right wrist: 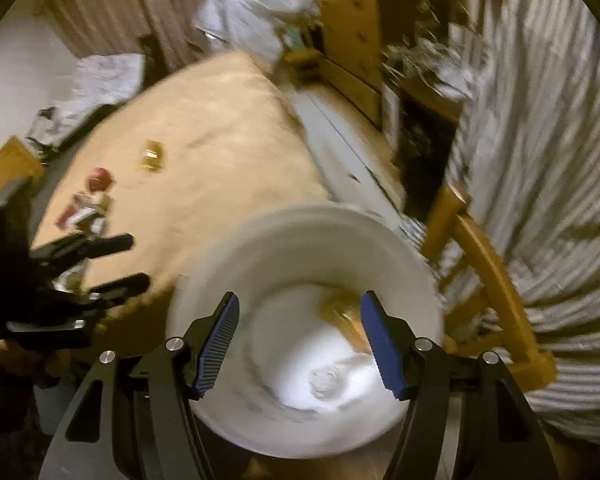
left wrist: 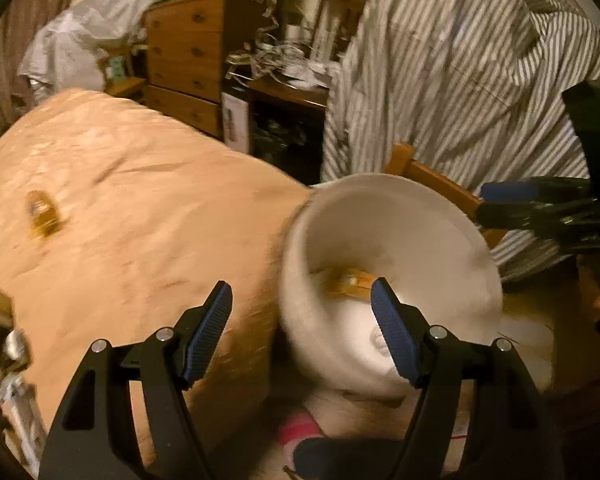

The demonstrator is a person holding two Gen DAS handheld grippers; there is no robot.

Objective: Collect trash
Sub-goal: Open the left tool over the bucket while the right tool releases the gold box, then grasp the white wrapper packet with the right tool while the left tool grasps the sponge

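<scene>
White bin [right wrist: 300, 256] beside the bed [right wrist: 228, 128], mouth tipped toward the cameras, two wrappers inside — gold [right wrist: 336, 308], white [right wrist: 326, 380] — left gripper [left wrist: 300, 316] and right gripper [right wrist: 300, 328] both spread apart, empty.

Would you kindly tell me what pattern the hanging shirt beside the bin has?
The hanging shirt has grey and white stripes, clearest in the left wrist view.

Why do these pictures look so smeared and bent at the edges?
Left wrist view: warm dim light, white bin and gold wrapper blurred, dresser curved by the fisheye. Right wrist view: heavier motion blur, especially the bin and striped fabric.
</scene>
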